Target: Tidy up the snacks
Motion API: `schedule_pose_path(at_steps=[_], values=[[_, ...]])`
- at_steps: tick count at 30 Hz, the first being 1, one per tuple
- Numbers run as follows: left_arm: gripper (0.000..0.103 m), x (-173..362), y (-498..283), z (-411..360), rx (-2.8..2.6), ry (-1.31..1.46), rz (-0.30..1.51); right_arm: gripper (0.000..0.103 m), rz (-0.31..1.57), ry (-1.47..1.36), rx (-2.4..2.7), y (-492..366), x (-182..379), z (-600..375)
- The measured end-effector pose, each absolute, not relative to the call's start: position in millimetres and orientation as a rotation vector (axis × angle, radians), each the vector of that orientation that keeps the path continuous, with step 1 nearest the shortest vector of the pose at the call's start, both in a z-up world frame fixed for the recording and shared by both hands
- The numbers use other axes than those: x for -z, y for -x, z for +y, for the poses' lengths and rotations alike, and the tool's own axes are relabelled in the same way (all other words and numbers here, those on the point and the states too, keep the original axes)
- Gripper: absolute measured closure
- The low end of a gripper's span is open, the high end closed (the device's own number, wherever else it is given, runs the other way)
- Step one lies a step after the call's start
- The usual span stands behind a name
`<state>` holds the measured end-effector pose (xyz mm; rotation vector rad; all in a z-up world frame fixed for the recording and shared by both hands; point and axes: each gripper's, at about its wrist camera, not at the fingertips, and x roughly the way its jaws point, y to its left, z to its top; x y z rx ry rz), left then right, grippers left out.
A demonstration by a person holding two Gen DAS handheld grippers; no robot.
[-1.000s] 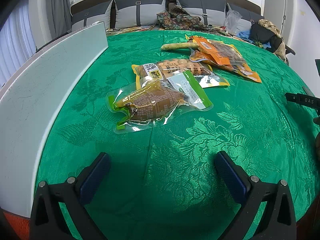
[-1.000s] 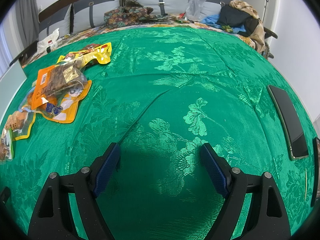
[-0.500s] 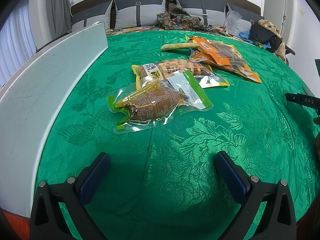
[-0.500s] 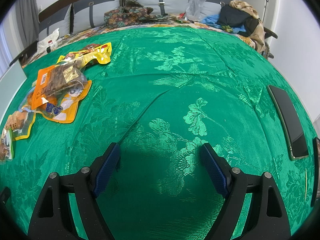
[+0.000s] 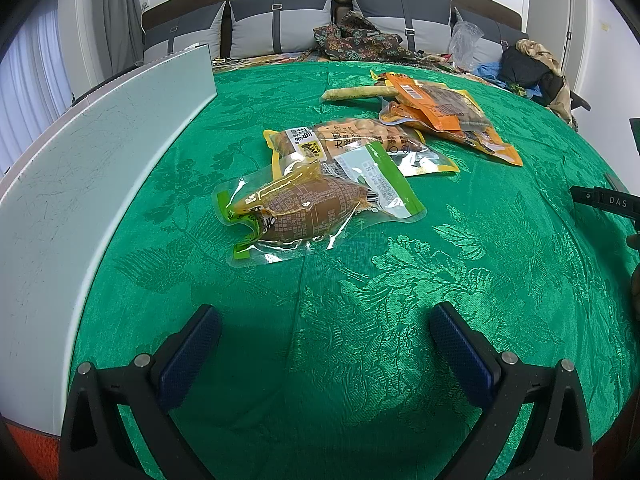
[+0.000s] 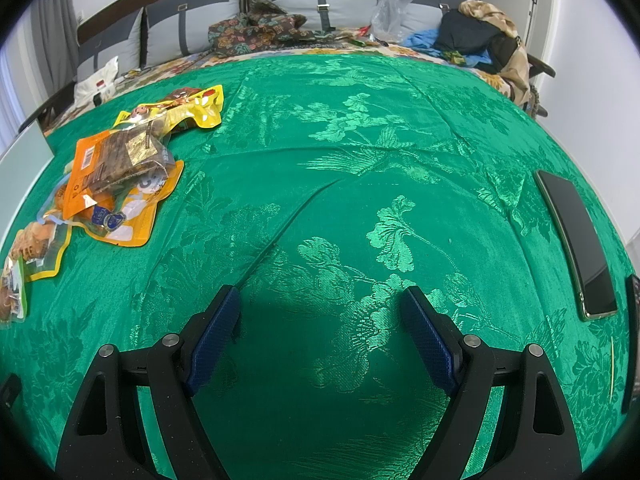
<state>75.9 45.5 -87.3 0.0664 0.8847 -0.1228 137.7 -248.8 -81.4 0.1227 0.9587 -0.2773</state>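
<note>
From the left wrist, the left gripper [image 5: 325, 330] hovers over the green brocade cloth [image 5: 400, 280] with its blue-padded fingers [image 5: 192, 352] spread wide and nothing between them. At 12 o'clock from the fingers lies a clear vacuum pouch [image 5: 298, 210] of brown food, its long axis running from 8 o'clock to 2 o'clock, its upper end overlapping a green-edged packet [image 5: 380, 178]. Just beyond, a yellow-trimmed packet [image 5: 360, 142] lies crosswise, and at 1 o'clock an orange packet [image 5: 444, 114] points from 10 to 4 o'clock beside a pale stick-shaped snack [image 5: 354, 93]. A pale grey panel [image 5: 80, 168] borders the cloth at 9 o'clock. From the right wrist, the right gripper [image 6: 322, 318] is likewise spread wide and empty over bare cloth; the snacks sit far off at 10 o'clock, the orange packet uppermost, a yellow pouch [image 6: 188, 110] beyond it. A dark phone [image 6: 576, 240] lies at 3 o'clock.
</note>
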Motion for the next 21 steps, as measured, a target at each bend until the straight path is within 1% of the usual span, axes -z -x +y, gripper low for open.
schedule_pose_path(at_steps=[13,15,19,21], values=[[0.0,86,-77,46,0.125,-0.066,0.89,0.017,0.959,-0.123,0.278,-137,81,-249],[0.0,84,-82,46,0.137,-0.069,0.922,0.017,0.959,-0.123,0.278,-138,81,-249],[0.0,77,-97,49,0.173,-0.098,1.064,0.017,0.959,-0.123,0.278,-138,81,-249],[0.0,67,-104,54,0.205,-0.102,1.071,0.017,0.959,-0.123,0.278,-138,81,-249]])
